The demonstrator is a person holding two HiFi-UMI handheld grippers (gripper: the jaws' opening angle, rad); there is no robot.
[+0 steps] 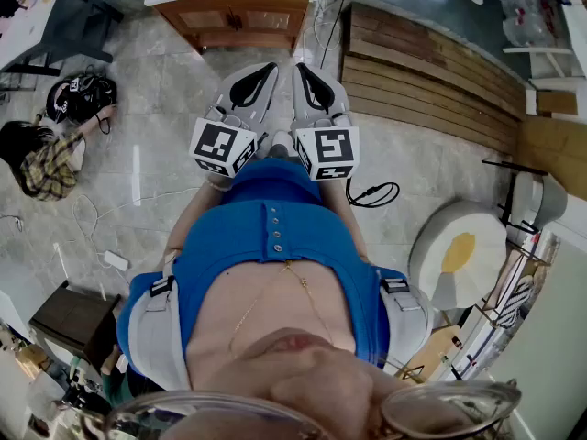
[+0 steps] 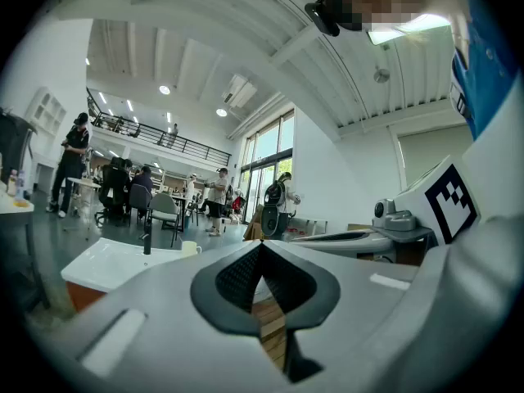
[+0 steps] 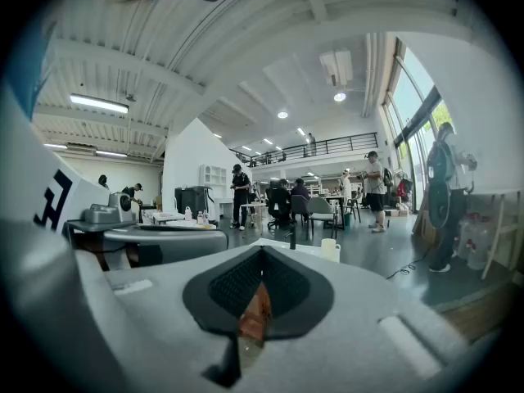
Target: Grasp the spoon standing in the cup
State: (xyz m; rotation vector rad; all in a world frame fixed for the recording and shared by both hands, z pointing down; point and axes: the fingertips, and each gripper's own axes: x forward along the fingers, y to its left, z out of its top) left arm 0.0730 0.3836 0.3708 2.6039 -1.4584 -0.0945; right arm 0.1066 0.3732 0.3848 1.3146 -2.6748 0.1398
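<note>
While the left gripper and right gripper sit abreast, their fingers are pressed together, empty.

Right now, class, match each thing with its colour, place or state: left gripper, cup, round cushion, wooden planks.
Things:
1 left gripper
2 cup
3 round cushion
4 wooden planks

Descriptions:
A white with a yellow centre
B brown, laid side by side
C shut, holding nothing
D standing on the white table

Pairs: 1-C; 2-D; 3-A; 4-B
</note>
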